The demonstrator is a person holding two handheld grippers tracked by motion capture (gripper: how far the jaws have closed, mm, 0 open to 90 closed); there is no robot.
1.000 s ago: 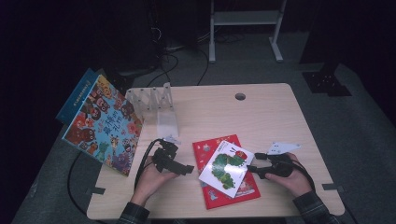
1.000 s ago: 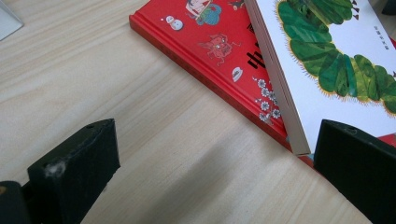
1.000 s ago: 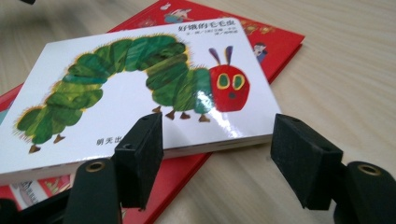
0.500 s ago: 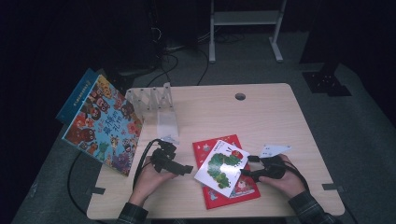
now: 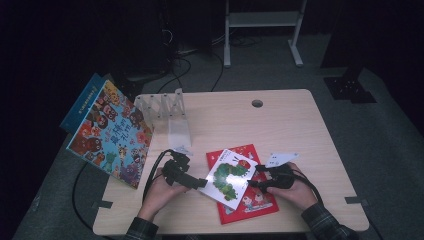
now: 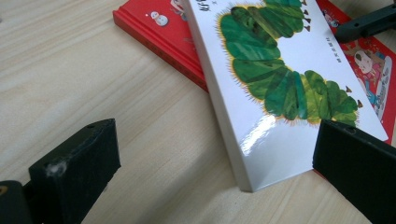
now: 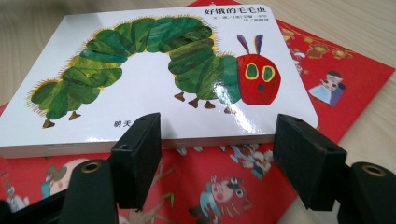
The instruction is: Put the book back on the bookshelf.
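Caterpillar board book (image 5: 227,177) lying atop red picture book (image 5: 250,200) on worktop (image 5: 280,125), left hand-held gripper (image 5: 192,182) and right hand-held gripper (image 5: 256,176) both wide-jawed, flanking it, gripping nothing.

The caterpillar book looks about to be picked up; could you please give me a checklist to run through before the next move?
1. Left gripper open at the caterpillar book: ok, jaws apart, one by its corner.
2. Right gripper open at the opposite edge: ok, edge faces the gap.
3. Either gripper closed on the book: not ok, neither grips yet.
4. Book lies flat on the red book: ok.
5. Red book free to stay behind: cannot tell.
6. Clear rack unobstructed: ok.
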